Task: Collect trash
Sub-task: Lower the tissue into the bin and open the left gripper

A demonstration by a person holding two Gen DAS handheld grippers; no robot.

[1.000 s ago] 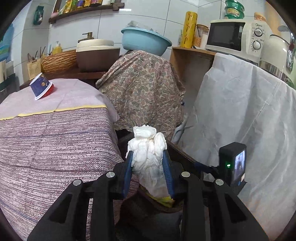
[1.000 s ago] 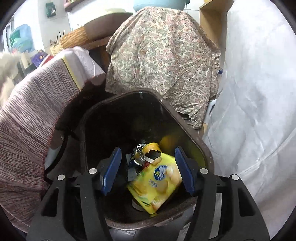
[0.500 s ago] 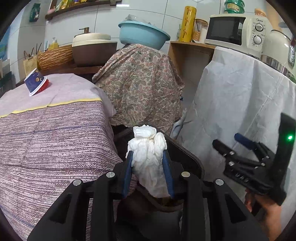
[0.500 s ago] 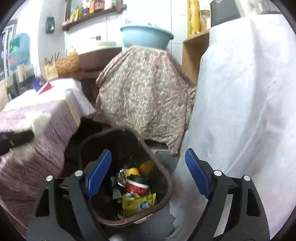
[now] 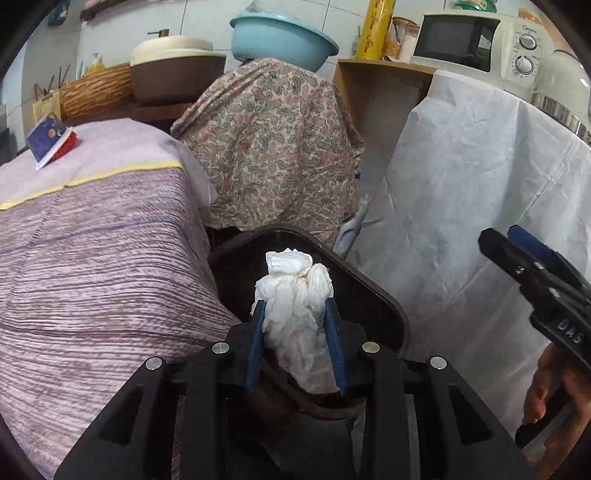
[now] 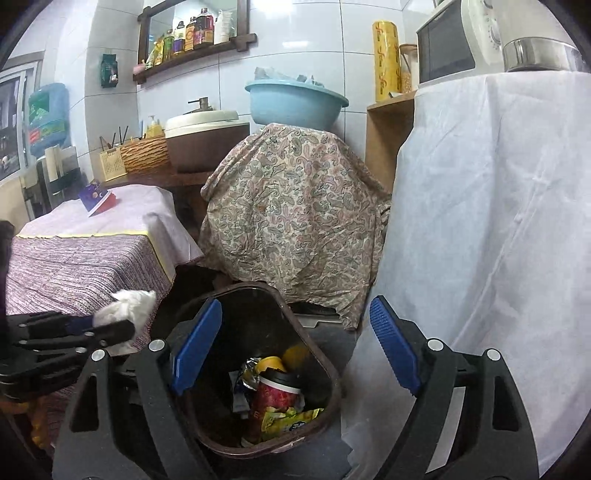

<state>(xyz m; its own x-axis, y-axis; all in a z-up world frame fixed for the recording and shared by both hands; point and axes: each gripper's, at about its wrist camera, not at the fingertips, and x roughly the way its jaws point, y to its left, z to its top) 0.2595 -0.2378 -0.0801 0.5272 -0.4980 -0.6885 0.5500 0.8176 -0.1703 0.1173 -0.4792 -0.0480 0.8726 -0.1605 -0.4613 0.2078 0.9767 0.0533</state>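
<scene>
My left gripper (image 5: 294, 305) is shut on a crumpled white tissue (image 5: 291, 269) and hangs over the mouth of a dark brown bin (image 5: 369, 291). The right wrist view shows that gripper (image 6: 118, 325) and the tissue (image 6: 129, 304) at the bin's left edge. My right gripper (image 6: 295, 304) stands wide open with nothing between its fingers, above and to the right of the bin (image 6: 334, 373). In the bin lie a red cup (image 6: 275, 397), a yellow snack bag (image 6: 291, 419) and some foil. A blue and red paper cup (image 5: 50, 142) lies tipped over on the cloth-covered table (image 5: 92, 258).
A paisley cloth (image 5: 273, 147) covers something behind the bin, with a blue basin (image 5: 282, 35) on top. A white sheet (image 5: 461, 192) drapes the counter at the right, under a microwave (image 5: 476, 40). A hand (image 5: 554, 391) holds the right gripper (image 5: 502, 236).
The right gripper has risen out of the bin and its jaws have widened, leaving the yellow bag inside. The left gripper has sunk with the tissue toward the bin's mouth.
</scene>
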